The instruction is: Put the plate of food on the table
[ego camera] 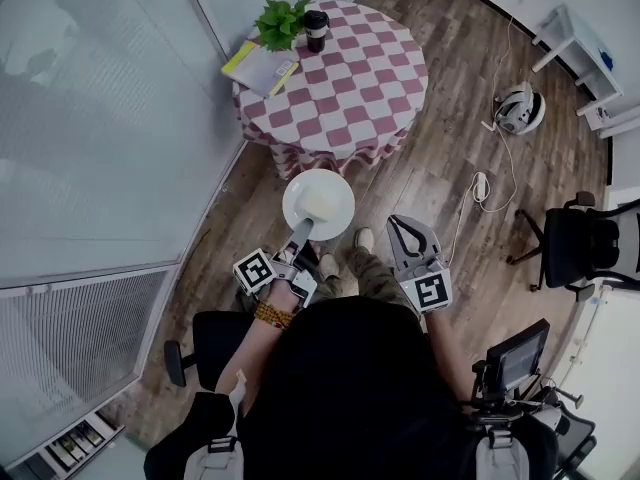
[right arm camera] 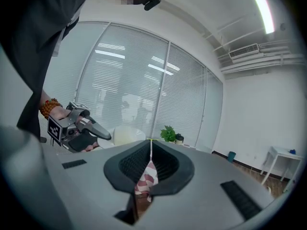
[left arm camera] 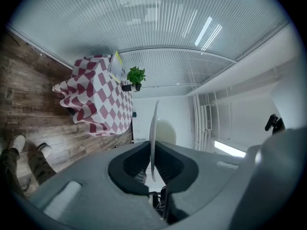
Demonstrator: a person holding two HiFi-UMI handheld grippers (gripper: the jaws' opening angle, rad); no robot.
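Round checkered table (ego camera: 362,90), plant (ego camera: 283,23), cup (ego camera: 316,30), book (ego camera: 260,69)

Office room — glass partition walls with blinds (ego camera: 90,118), swivel chair (ego camera: 580,243), white desk (ego camera: 582,36), strip light (right arm camera: 261,8)

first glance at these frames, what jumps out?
The white plate with pale food on it, clamped by its rim in the left gripper and held over the wood floor, short of the table. Just ahead is the round table in a red-and-white checked cloth, with a potted plant and a dark cup at its far edge. The right gripper is shut and empty.
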